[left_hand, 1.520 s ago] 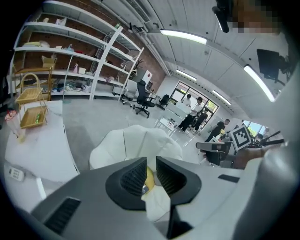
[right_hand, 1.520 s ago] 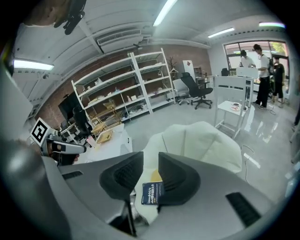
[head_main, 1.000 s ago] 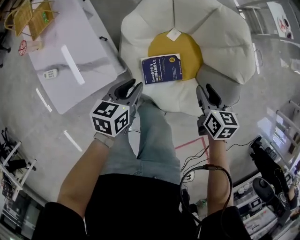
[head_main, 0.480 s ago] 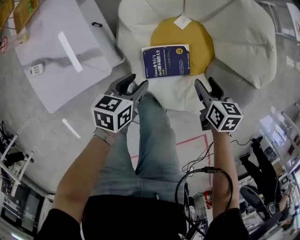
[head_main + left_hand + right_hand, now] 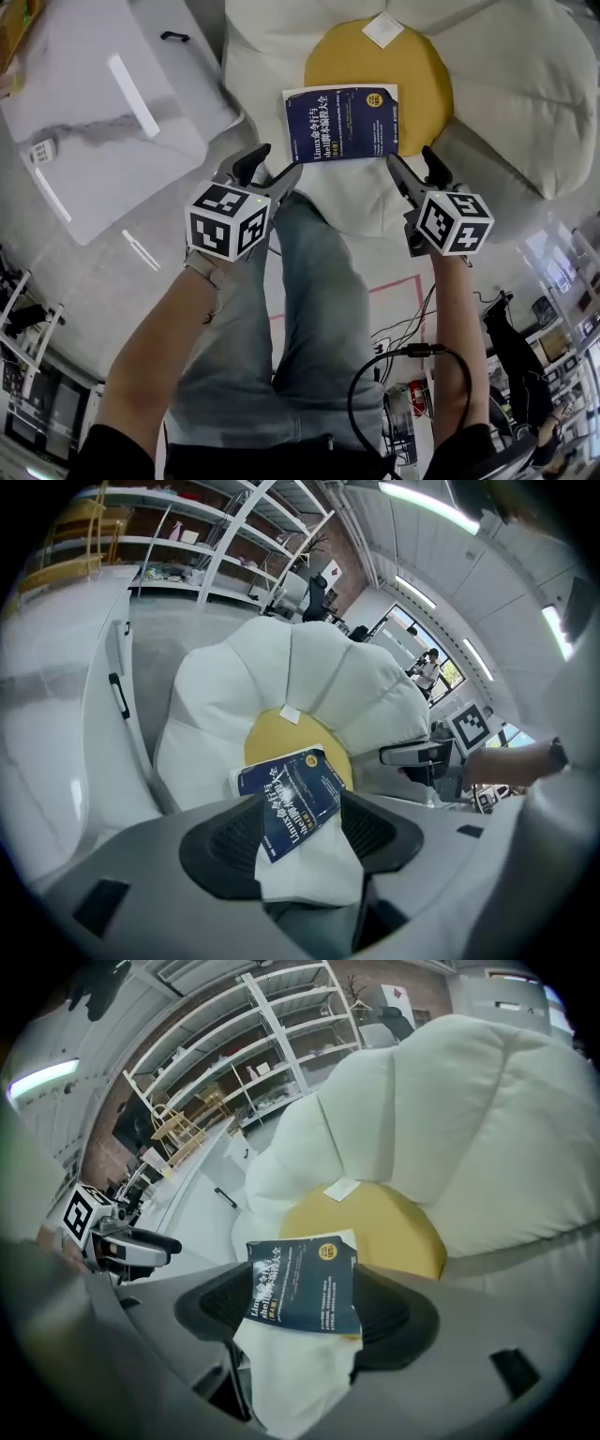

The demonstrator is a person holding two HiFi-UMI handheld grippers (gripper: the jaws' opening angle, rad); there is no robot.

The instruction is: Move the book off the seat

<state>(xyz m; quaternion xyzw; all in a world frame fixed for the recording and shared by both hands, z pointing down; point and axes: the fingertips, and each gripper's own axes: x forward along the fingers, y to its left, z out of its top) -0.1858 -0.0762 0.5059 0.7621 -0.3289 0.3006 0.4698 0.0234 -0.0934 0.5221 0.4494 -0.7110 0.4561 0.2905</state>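
Note:
A dark blue book (image 5: 342,122) lies flat on the yellow centre (image 5: 427,80) of a white flower-shaped seat (image 5: 525,84), half over the front petal. My left gripper (image 5: 270,166) hovers just short of the seat's front left edge. My right gripper (image 5: 413,161) hovers at the front right, close to the book's near right corner. The jaws of both are opening, with nothing between them. The left gripper view shows the book (image 5: 291,794) ahead past the jaws, as does the right gripper view, where the book (image 5: 302,1283) lies just beyond the pads.
A low white table (image 5: 94,112) with a remote (image 5: 40,150) stands left of the seat. A jeans-clad leg (image 5: 314,291) reaches the seat's front edge. Cables (image 5: 403,328) and red tape (image 5: 398,284) lie on the floor. Shelving (image 5: 281,1044) stands behind.
Both grippers have come forward toward the seat, so the book is nearer to them. Their jaws stand wider apart than before.

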